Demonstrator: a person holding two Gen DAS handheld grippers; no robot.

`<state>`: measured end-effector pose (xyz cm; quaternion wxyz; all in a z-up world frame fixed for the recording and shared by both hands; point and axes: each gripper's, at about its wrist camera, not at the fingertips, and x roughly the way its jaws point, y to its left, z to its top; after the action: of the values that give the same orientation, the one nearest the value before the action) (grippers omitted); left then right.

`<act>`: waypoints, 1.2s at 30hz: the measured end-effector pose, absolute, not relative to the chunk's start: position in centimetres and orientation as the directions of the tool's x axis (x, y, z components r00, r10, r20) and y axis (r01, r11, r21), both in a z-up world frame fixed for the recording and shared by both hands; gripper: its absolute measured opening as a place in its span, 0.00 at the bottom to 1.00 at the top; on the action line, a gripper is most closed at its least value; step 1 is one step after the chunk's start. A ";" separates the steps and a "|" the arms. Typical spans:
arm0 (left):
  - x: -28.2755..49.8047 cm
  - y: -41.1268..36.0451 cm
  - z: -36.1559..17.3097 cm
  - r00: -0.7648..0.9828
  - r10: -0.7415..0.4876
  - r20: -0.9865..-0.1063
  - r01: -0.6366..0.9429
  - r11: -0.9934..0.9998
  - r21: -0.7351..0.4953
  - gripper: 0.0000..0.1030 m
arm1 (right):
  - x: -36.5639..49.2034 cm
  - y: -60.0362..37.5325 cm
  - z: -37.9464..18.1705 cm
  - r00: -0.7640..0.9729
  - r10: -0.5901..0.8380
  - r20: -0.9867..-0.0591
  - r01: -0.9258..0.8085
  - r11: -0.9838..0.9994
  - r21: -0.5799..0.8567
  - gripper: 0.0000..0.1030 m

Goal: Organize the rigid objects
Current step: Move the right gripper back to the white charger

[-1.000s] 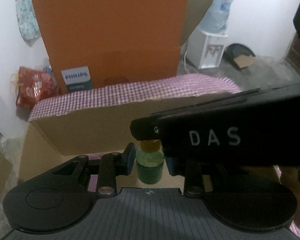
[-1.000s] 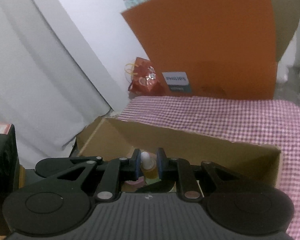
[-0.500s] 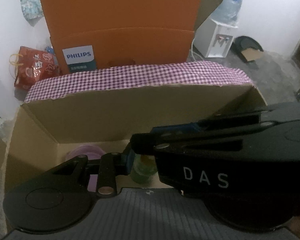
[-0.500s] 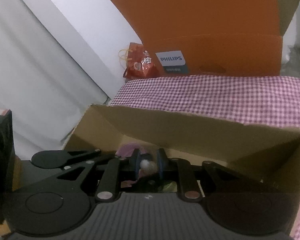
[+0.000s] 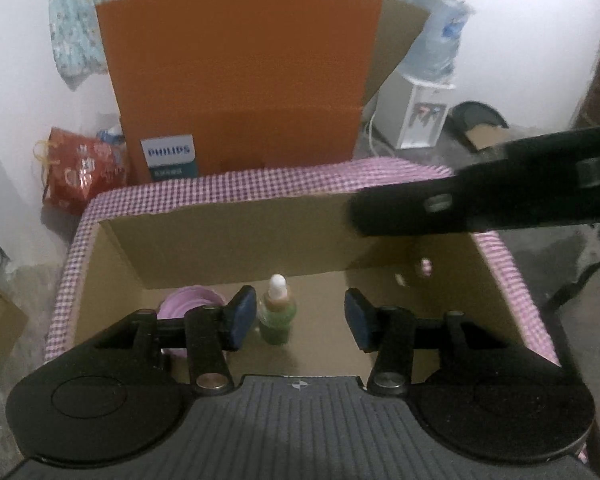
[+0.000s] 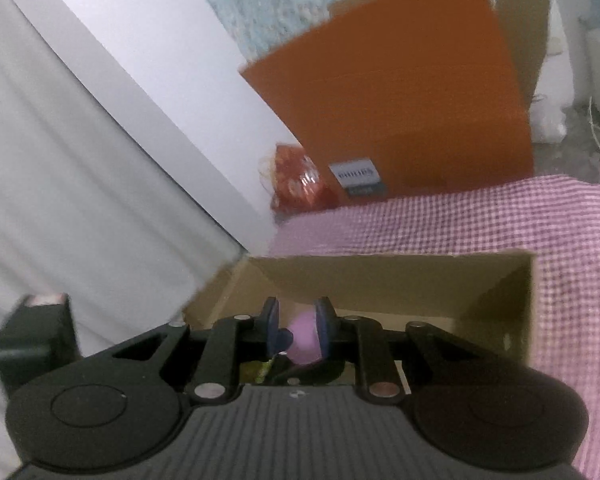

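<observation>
The left gripper (image 5: 300, 316) is opening, its pads clear of the green bottle (image 5: 277, 312), which is standing upright on the floor of the cardboard box (image 5: 236, 240), apparently just released. The right gripper (image 6: 298, 330) is showing nearly closed; blur is hiding whether it is pinching anything, the lilac shape (image 6: 306, 338) seemingly lying behind.

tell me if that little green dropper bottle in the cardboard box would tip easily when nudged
Probably yes: the green dropper bottle stands upright and narrow on the cardboard box floor, taller than it is wide. Once over, its round body would likely roll. It looks stiff and light, so it should slide on cardboard.
</observation>
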<state>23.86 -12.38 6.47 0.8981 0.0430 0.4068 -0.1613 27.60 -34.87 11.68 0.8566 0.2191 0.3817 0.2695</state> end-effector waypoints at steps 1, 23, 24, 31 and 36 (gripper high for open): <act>22.8 -12.1 7.1 0.624 -0.264 -0.735 0.330 0.942 -0.059 0.50 | 26.0 -35.5 12.5 0.578 0.626 -0.524 -0.289 0.757 0.586 0.22; 6.7 -9.7 1.0 0.639 -0.306 -0.706 0.486 0.872 0.062 0.52 | 11.0 -35.9 2.7 0.460 0.652 -0.603 -0.051 0.698 0.715 0.37; 6.6 -9.8 0.4 0.650 -0.289 -0.702 0.485 0.870 0.091 0.52 | 11.3 -35.5 2.2 0.455 0.651 -0.608 -0.042 0.697 0.715 0.37; 7.6 -10.9 -2.2 0.661 -0.230 -0.715 0.486 0.856 0.174 0.52 | 14.4 -33.3 -0.5 0.418 0.658 -0.627 -0.007 0.692 0.722 0.35; 8.2 -11.0 -3.4 0.650 -0.215 -0.729 0.484 0.857 0.178 0.49 | 15.2 -32.6 -1.4 0.409 0.657 -0.634 -0.004 0.696 0.718 0.33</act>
<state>8.16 -11.02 -3.37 0.8898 0.1818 0.3696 -0.1964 15.20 -32.63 -1.43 0.7732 0.3263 0.5000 0.2138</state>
